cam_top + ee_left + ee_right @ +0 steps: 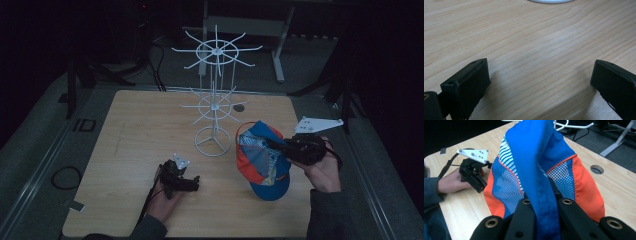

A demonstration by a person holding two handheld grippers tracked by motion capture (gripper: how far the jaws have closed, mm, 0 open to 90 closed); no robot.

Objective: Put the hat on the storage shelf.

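Observation:
A blue, orange and white mesh cap [260, 165] hangs just above the table at the right, crown side down. My right gripper [276, 145] is shut on its blue edge. In the right gripper view the jaws [546, 206] pinch a fold of the cap's [534, 152] blue fabric. My left gripper [194, 184] rests low on the table near the front, in a hand, pointing right. Its jaws [540, 72] stand open over bare wood with nothing between them. A white wire hanging rack [215, 100] with spoked arms stands mid-table, behind and left of the cap.
The rack's round base [212, 141] lies between the two grippers, and its rim [551, 1] shows ahead of the left jaws. A cable hole [239, 107] sits in the wooden table [135, 135] behind the rack. Dark floor, cables and desk legs surround the table.

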